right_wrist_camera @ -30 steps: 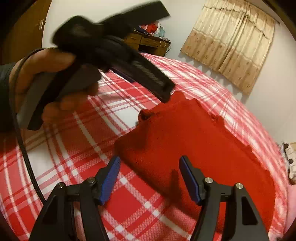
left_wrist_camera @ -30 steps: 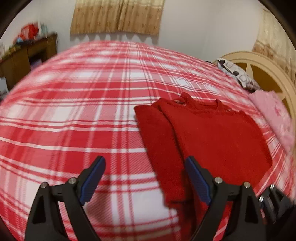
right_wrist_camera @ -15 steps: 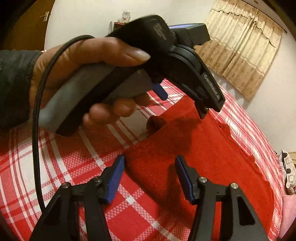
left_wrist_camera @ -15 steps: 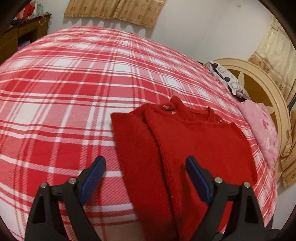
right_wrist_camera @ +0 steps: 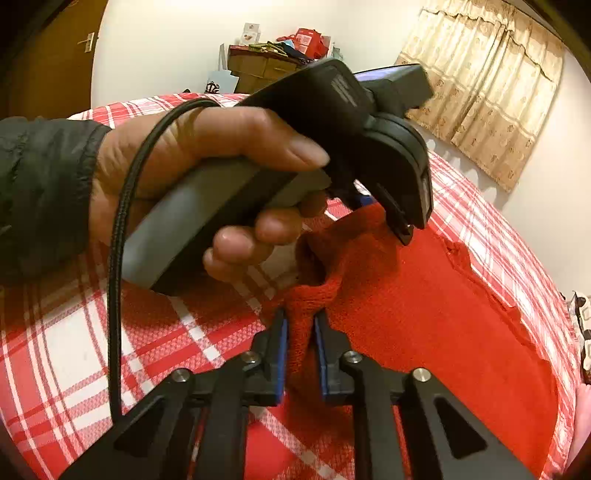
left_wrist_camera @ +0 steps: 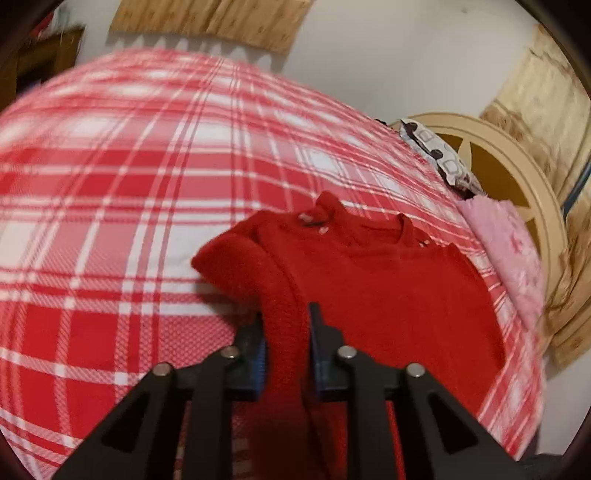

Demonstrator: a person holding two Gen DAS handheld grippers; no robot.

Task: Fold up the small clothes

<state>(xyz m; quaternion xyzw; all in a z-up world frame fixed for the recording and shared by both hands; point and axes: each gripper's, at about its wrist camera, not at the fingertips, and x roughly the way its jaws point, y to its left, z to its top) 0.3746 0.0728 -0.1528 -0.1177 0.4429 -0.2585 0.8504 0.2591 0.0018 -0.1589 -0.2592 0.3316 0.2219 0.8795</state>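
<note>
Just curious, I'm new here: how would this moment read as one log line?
left fingers: closing on red sweater edge | right fingers: closing on same sweater | plaid bedspread underneath

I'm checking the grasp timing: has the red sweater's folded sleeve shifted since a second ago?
Yes. The red sweater sleeve, earlier flat on the plaid bedspread, now bunches up off it, with the closing left gripper pinching it.

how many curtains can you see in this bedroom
2. One beige curtain hangs on the far wall beyond the plaid bedspread; a second curtain hangs at the right behind the round headboard. Others may be out of view.
</note>
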